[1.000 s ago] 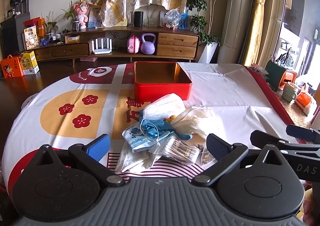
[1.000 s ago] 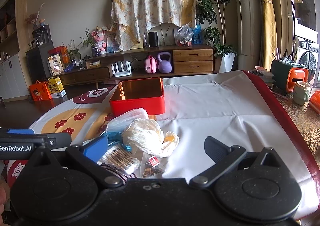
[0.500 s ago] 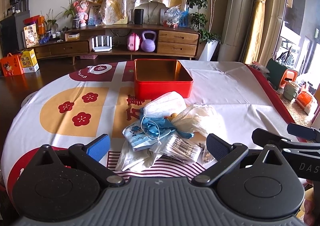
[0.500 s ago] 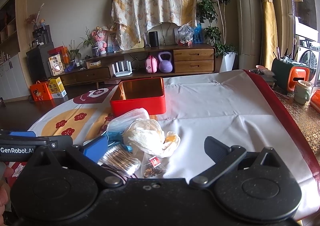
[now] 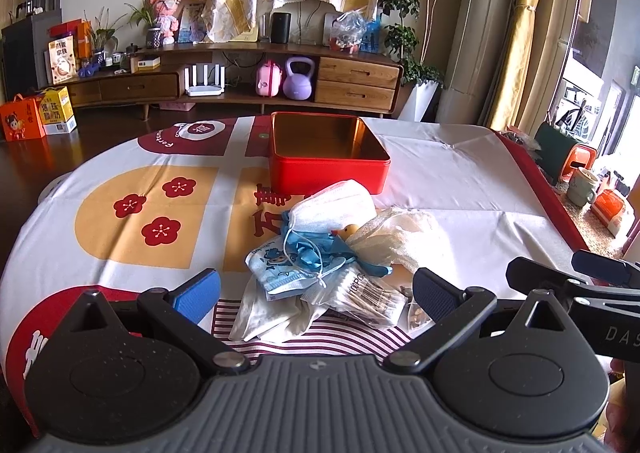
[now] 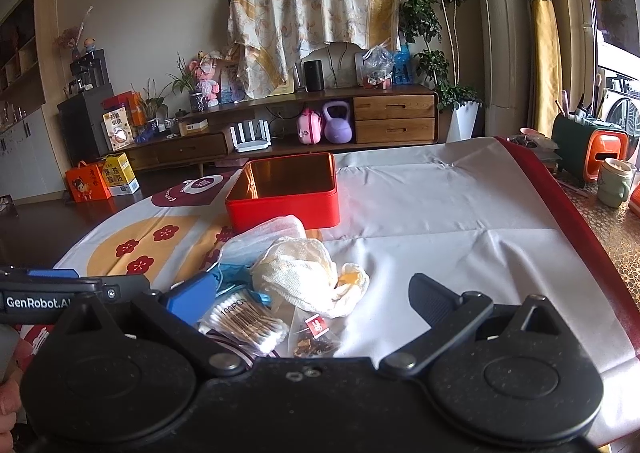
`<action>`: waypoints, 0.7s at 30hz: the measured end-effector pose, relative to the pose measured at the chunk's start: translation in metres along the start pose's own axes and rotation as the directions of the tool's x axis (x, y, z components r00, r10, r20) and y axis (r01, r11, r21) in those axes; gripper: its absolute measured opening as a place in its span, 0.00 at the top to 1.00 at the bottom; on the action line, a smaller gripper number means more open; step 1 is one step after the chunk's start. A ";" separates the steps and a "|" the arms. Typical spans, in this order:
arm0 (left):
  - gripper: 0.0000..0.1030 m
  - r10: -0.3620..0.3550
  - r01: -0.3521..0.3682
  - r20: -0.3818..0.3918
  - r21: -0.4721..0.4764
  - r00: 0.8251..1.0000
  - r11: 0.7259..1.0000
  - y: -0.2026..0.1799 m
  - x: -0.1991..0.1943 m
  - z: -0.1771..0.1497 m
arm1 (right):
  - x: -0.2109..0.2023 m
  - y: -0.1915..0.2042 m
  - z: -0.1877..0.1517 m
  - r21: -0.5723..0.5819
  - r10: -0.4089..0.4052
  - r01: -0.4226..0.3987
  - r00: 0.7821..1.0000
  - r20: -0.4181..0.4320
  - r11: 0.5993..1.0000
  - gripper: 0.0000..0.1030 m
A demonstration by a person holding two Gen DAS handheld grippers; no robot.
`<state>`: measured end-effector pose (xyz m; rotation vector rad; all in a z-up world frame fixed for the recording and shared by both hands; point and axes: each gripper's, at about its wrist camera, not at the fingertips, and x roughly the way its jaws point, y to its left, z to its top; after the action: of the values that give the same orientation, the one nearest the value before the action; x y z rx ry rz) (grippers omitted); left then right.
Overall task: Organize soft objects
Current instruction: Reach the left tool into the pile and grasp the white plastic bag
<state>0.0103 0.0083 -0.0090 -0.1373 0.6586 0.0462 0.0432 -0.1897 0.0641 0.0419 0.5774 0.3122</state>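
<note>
Hovering spread and empty, the left gripper (image 5: pixel 316 289) and right gripper (image 6: pixel 312 293) should pinch one mask (image 5: pixel 334 205) cleanly off the pile before the red tin (image 5: pixel 326 161)

The table (image 5: pixel 460 189) wears a white cloth with a red border, gold panels and red plum blossoms. On it stands an open red tin (image 5: pixel 326 157), empty inside. Just in front of the tin lies a heap: a white mask (image 5: pixel 336 205), cream gauze (image 6: pixel 298 273), a bag of cotton swabs (image 6: pixel 244 323), a tea sachet (image 6: pixel 314 339).
</note>
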 end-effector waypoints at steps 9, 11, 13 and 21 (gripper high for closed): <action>0.00 -0.006 0.005 -0.027 -0.014 1.000 1.000 0.008 0.021 0.004 | 0.020 -0.004 0.004 -0.021 0.014 -0.015 1.000 -0.023 1.000 0.00; 0.00 -0.009 0.008 -0.029 -0.021 1.000 1.000 0.011 0.027 0.007 | 0.026 -0.006 0.006 -0.040 0.022 -0.023 0.999 -0.033 0.999 0.00; 0.00 -0.006 0.006 -0.030 -0.023 1.000 1.000 0.015 0.035 0.011 | 0.034 -0.008 0.010 -0.057 0.023 -0.026 0.999 -0.043 0.998 0.00; 0.00 0.003 -0.003 -0.037 -0.005 0.999 1.000 0.031 0.075 0.028 | 0.071 -0.014 0.027 -0.132 0.059 -0.070 0.995 -0.086 0.989 0.01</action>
<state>0.0842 0.0430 -0.0364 -0.1420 0.6962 0.0485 0.1179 -0.1805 0.0471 -0.0835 0.6354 0.4165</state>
